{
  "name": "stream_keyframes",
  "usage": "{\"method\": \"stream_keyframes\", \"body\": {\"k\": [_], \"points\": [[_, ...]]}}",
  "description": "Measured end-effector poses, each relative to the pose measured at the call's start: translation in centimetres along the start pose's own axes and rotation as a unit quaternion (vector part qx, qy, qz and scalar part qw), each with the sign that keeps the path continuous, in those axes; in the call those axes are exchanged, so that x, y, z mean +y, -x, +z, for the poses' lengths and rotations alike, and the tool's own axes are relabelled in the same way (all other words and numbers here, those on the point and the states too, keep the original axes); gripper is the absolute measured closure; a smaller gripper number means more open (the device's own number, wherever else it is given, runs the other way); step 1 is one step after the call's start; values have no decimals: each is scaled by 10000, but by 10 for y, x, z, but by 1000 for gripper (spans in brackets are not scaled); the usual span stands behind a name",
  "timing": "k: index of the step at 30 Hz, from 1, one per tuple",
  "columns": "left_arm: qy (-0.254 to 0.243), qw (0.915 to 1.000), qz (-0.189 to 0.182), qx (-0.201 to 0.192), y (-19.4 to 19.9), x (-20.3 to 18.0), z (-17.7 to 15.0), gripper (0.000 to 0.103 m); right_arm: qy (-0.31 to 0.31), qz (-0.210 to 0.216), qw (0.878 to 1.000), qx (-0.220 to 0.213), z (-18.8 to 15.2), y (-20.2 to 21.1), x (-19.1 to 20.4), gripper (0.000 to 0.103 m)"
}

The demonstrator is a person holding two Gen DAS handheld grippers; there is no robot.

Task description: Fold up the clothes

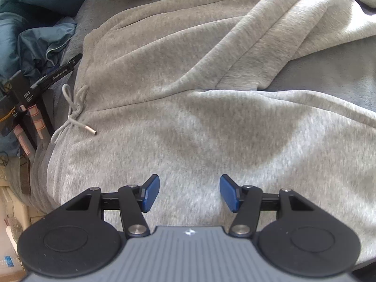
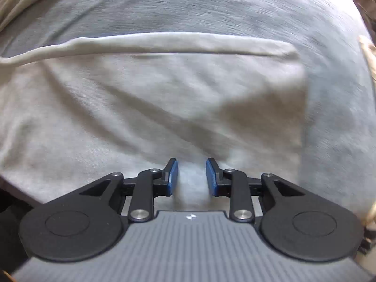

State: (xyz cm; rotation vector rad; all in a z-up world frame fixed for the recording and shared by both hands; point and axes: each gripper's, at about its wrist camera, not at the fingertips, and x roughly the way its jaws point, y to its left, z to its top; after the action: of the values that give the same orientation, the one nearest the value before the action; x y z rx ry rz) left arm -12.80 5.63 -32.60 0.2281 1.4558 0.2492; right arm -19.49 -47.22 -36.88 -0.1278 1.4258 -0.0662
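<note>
Both hand-held grippers hang over the grey hoodie, nothing pinched.

The grey hoodie (image 1: 188, 75) sprawls across a grey bed (image 1: 352, 80), fleecy and rumpled, drawstring (image 1: 75, 115) looped at its left edge beside a crowded pile of blue fabric (image 1: 35, 40) and black boxes (image 1: 28, 101); bare bed lies to the right. The left hand-held gripper (image 1: 189, 193) stands spread wide above the fabric, gap empty. The right hand-held gripper (image 2: 191, 177), blue pads narrowly apart with nothing between, sits near the garment's straight folded edge (image 2: 303, 108); the picture is blurred.
</note>
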Motion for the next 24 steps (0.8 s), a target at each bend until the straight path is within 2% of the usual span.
{"method": "stream_keyframes", "body": {"k": [3,4,6,9,13,15,19,20,22,24], "points": [[172,9998,-55,-50,6,10,-3,45,-499,-812,9947,397,-10,4,-36,75],[183,9998,-84,-88,9,12,-3,45,-638,-958,9923,452,-11,7,-42,75],[104,9994,-183,-281,17,14,0,45,-880,-1004,9904,363,-8,18,-43,75],[-112,9968,-362,-698,31,12,14,45,-1106,-831,9904,21,17,37,-23,75],[-392,9874,-681,-1372,47,0,48,45,-1253,-71,9896,-695,86,63,32,75],[-535,9816,-869,-1613,49,-7,65,45,-1440,481,9828,-1055,128,73,58,73],[-1034,9673,-1089,-2046,46,-28,99,45,-2036,1710,9536,-1414,208,74,93,67],[-1156,9645,-1117,-2094,45,-32,105,45,-2255,1874,9459,-1387,225,69,99,63],[-1316,9619,-1169,-2093,40,-37,115,45,-2690,2191,9285,-1327,259,60,109,62],[-1353,9620,-1265,-2005,33,-39,122,45,-3236,2282,9109,-1165,281,49,108,60]]}}
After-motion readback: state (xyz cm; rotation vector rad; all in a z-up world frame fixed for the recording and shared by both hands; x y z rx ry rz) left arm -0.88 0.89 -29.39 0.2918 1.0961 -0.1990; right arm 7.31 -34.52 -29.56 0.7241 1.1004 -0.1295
